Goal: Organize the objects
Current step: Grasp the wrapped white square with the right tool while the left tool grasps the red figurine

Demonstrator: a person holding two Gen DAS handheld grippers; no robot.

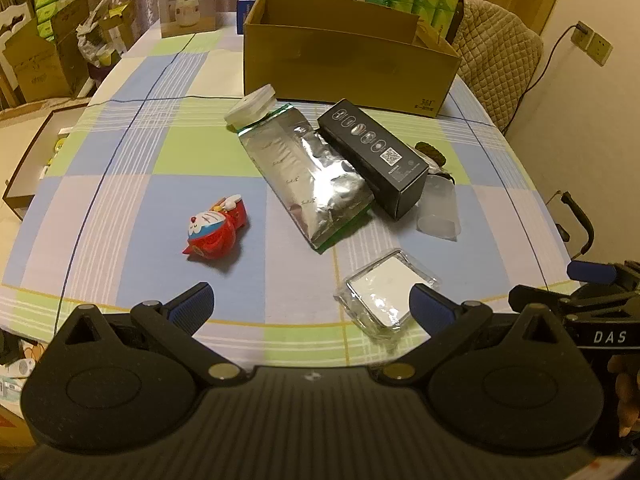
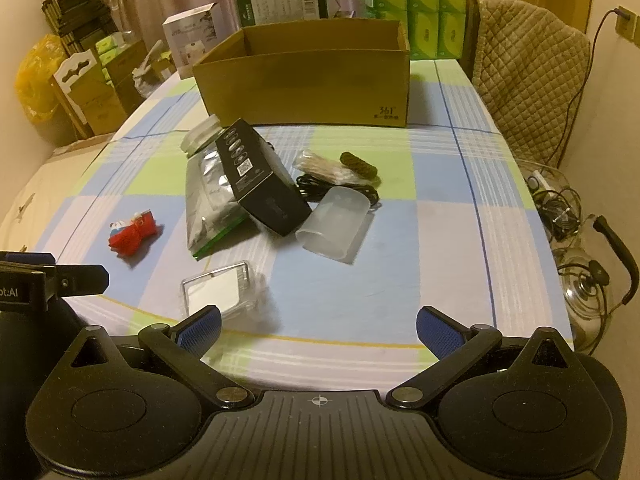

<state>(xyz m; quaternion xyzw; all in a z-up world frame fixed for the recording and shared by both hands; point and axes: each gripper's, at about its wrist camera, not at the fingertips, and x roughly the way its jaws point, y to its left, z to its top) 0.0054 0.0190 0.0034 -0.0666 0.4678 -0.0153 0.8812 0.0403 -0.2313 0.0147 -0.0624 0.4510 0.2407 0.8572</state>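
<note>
Brown open cardboard box (image 1: 348, 64) waits at the table's far end; nothing is packed yet.

Both my left gripper (image 1: 310, 304) and right gripper (image 2: 318, 326) hang spread apart, empty. The clear plastic case (image 1: 384, 292) lies nearest me, well short of the box. Its slick, hard walls could squirt from my pads if I pinch off-centre.

A checked cloth of blue, green, lilac and white covers the desk (image 1: 120, 208). The cardboard box (image 1: 344, 68) is plain brown. Before it lie a shiny silver pouch (image 1: 316, 184) with green edges, a black carton (image 1: 376, 156), and a red, blue-faced toy (image 1: 214, 228). Both hand-held grippers carry blue pads (image 2: 196, 330) on black frames.
</note>
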